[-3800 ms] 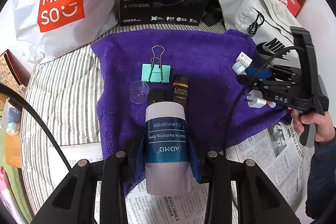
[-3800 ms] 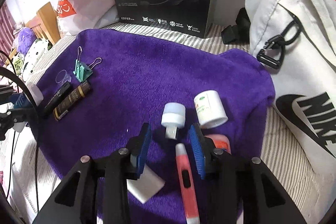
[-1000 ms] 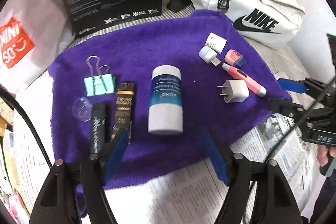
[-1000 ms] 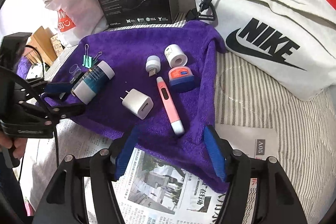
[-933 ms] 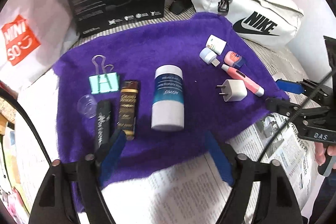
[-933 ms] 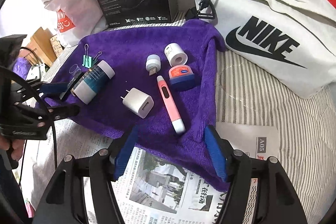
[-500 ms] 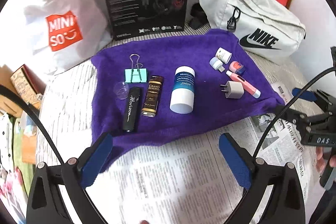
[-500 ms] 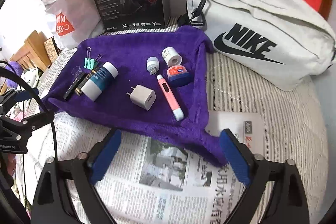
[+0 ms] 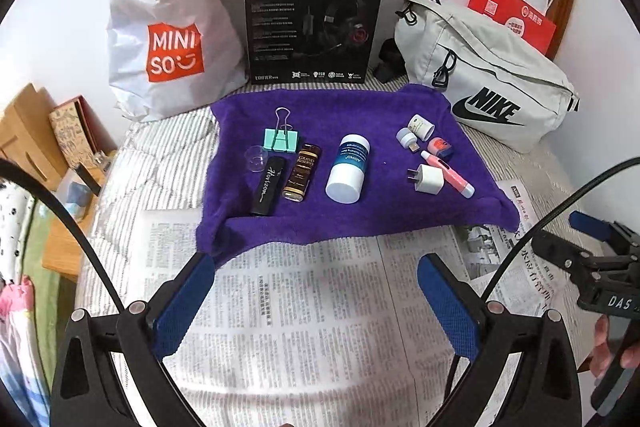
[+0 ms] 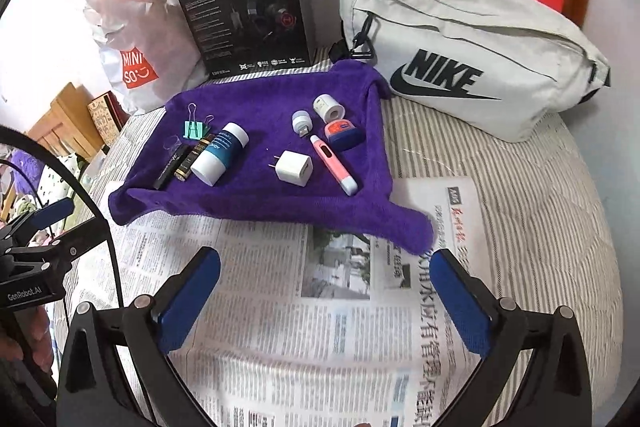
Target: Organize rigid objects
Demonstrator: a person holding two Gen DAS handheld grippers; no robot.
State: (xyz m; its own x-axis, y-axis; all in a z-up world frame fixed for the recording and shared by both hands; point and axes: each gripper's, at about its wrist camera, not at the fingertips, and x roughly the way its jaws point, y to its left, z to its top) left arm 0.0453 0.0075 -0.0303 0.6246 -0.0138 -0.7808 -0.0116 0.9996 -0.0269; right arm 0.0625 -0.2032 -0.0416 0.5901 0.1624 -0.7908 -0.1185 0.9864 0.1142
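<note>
While both jaws have just spread wide and empty, the left gripper and right gripper hover over crinkled newspaper; beyond them, a cylindrical bottle lies on the fuzzy purple towel.

Striped grey-white quilted bed carries spread newspaper sheets at front, a purple terry towel w/ its near edge over the paper, a pale grey Nike bag, black headset box & white Miniso plastic bag at back.
</note>
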